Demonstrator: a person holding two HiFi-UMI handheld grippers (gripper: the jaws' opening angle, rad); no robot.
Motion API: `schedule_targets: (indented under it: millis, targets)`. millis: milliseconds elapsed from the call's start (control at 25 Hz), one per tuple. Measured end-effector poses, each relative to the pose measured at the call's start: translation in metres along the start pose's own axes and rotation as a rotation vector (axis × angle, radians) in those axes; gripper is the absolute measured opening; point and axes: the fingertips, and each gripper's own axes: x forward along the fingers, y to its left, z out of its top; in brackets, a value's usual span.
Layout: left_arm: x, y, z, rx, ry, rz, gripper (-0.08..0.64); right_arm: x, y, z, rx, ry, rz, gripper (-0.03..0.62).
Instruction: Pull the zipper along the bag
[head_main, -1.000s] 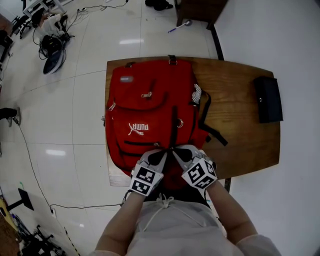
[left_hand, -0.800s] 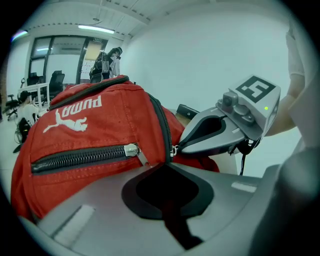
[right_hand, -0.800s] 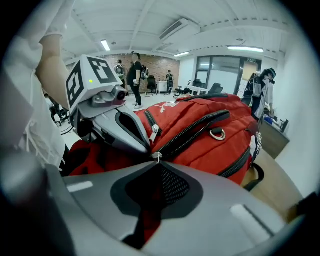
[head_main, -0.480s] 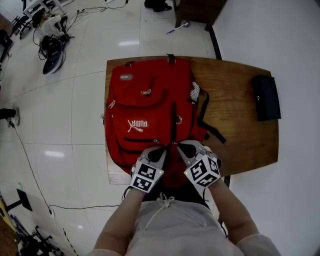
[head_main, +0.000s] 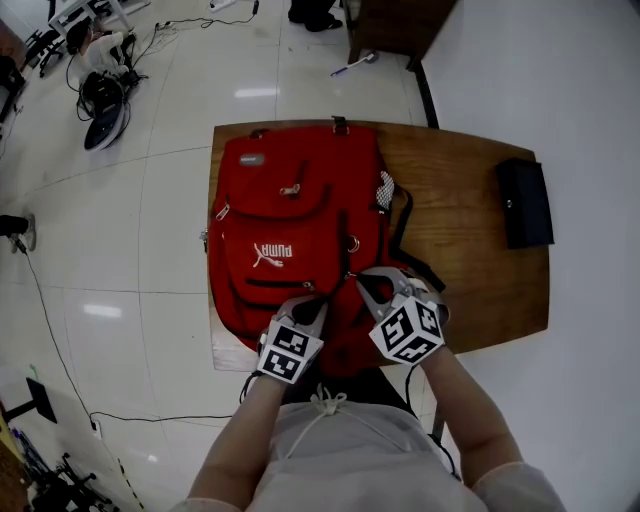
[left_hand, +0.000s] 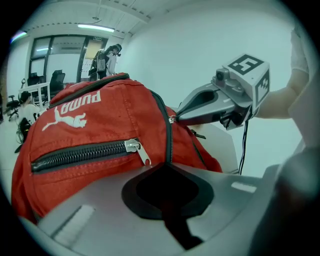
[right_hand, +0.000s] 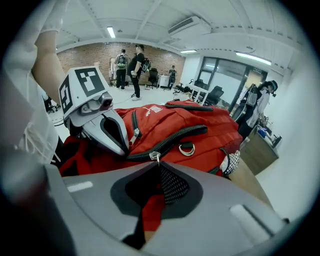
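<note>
A red backpack (head_main: 290, 220) lies flat on the wooden table (head_main: 470, 200). Its black main zipper (head_main: 347, 240) runs from top to bottom. My right gripper (head_main: 357, 277) is shut on the metal zipper pull (right_hand: 156, 157), which shows right at its tips over the zipper track (right_hand: 175, 136). My left gripper (head_main: 312, 303) is shut on the bag's red fabric at the near end of the zipper (left_hand: 167, 150). The two grippers sit close together at the bag's near end. In the left gripper view, the small front pocket zipper (left_hand: 135, 146) is closed.
A black pouch (head_main: 524, 203) lies at the table's right side. The table's near edge (head_main: 480, 335) is just under my hands. Shoes and cables (head_main: 105, 100) lie on the tiled floor to the left. People stand far back in the room (right_hand: 127, 62).
My right gripper has moved a little farther up the bag along the zipper, away from my left gripper. The left gripper has stayed at the bag's near end.
</note>
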Motion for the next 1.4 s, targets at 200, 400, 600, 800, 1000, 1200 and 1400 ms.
schedule_targets:
  millis: [200,400,600,800,1000,1200,1400]
  targets:
    - [0.002,0.0,0.0,-0.022,0.01,-0.015,0.005,-0.005,-0.012,0.007,-0.054,0.005,-0.015,0.012]
    - [0.004,0.004,-0.006,-0.029,0.021,-0.005,0.005,-0.007,-0.022,0.012,-0.094,0.005,-0.017,0.011]
    - [0.004,0.004,-0.006,-0.039,0.031,-0.008,0.005,-0.008,-0.036,0.018,-0.11,0.008,-0.023,0.011]
    - [0.002,0.004,-0.002,-0.06,0.01,-0.019,0.005,-0.005,-0.046,0.022,-0.101,0.001,-0.011,0.012]
    - [0.001,0.005,0.0,-0.082,0.005,-0.023,0.005,-0.002,-0.062,0.028,-0.091,0.0,-0.034,0.009]
    - [0.003,0.005,-0.003,-0.072,0.015,-0.018,0.005,0.001,-0.085,0.036,-0.066,-0.011,-0.069,0.009]
    - [0.003,0.005,-0.002,-0.085,0.033,-0.022,0.005,0.005,-0.107,0.044,-0.048,-0.017,-0.091,0.009]
